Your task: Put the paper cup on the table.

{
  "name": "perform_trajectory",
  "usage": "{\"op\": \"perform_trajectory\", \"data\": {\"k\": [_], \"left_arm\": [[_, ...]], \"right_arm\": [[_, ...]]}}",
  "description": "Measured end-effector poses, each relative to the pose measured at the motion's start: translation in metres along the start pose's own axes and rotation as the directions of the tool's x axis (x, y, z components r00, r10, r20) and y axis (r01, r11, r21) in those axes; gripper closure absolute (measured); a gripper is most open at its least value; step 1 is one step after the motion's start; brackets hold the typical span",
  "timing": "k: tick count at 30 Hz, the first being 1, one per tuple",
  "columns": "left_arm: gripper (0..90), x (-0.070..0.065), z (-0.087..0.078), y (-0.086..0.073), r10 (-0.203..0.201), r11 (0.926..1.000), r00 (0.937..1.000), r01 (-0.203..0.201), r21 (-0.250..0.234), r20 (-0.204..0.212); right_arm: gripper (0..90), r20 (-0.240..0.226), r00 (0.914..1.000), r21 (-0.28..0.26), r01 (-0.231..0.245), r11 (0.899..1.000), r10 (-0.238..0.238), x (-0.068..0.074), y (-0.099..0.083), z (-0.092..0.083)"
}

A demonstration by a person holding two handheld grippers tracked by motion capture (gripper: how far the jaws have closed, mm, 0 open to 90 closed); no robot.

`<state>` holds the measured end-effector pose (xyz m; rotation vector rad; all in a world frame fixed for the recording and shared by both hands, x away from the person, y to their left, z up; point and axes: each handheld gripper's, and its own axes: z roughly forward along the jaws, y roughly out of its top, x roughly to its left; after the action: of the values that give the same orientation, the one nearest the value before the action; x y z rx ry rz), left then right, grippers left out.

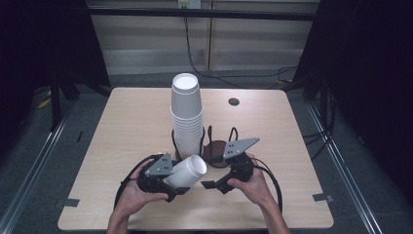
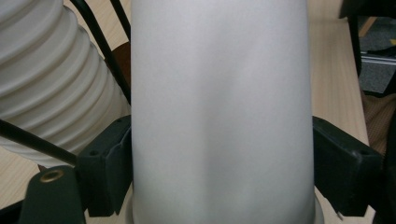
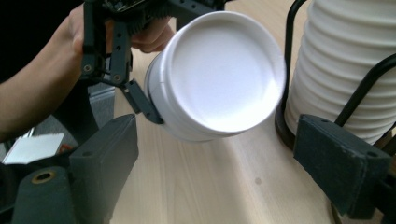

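Cups are the work here. 1 white paper cup (image 1: 187, 171) lies on its side in the left gripper (image 1: 171, 187), above the near middle of the pale wooden desk (image 1: 126, 126), its jaws closed on the cup's walls. The cup's long axis runs from that gripper up and to the right, with its closed base toward the right gripper (image 1: 210, 185). That gripper sits just to the right of the cup, jaws standing wide with nothing between them, so it is the free tool and the nearer one to the base.

Beyond both grippers, a tall stack of white paper cups (image 1: 186, 114) stands upside down in a black wire holder (image 1: 207, 139) on a dark round base.

In the left gripper view, the cup's plain wall (image 2: 219, 112) stands between the black jaws, which press on both of its sides. In the right gripper view, the cup's round base (image 3: 219, 70) faces the camera, beyond and between the open jaws, with the stack (image 3: 345, 65) at the right.
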<state>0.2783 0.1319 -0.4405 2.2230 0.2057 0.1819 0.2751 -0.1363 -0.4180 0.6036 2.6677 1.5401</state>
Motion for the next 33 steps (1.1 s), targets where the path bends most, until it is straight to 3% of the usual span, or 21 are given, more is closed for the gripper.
{"op": "perform_trajectory", "data": {"k": [9,14,16,21,33], "left_arm": [[17.4,-0.003,0.003,0.006,0.059,0.9914,0.9981,-0.057,0.118,-0.017],[17.4,-0.003,0.003,0.008,0.072,0.9862,0.9974,-0.071,0.15,-0.003],[17.4,-0.003,0.003,0.01,0.086,0.9807,0.9963,-0.084,0.177,-0.001],[17.4,-0.004,0.004,0.012,0.113,0.9718,0.9936,-0.112,0.208,0.007],[17.4,-0.01,0.013,0.018,0.151,0.9498,0.9881,-0.153,0.273,0.028]], "right_arm": [[13.5,0.012,0.9993,0.09,0.034,0.995,-0.036,0.002,-0.002,0.004],[13.6,0.012,0.9989,0.13,0.043,0.991,-0.045,0.002,-0.002,0.006],[13.8,-0.009,0.9993,0.133,0.037,0.99,-0.036,0.001,-0.002,0.006],[13.5,-0.008,0.999,0.164,0.045,0.985,-0.045,-0.001,-0.001,0.008],[13.6,-0.015,0.998,0.285,0.063,0.956,-0.061,-0.004,0.0,0.017]]}}
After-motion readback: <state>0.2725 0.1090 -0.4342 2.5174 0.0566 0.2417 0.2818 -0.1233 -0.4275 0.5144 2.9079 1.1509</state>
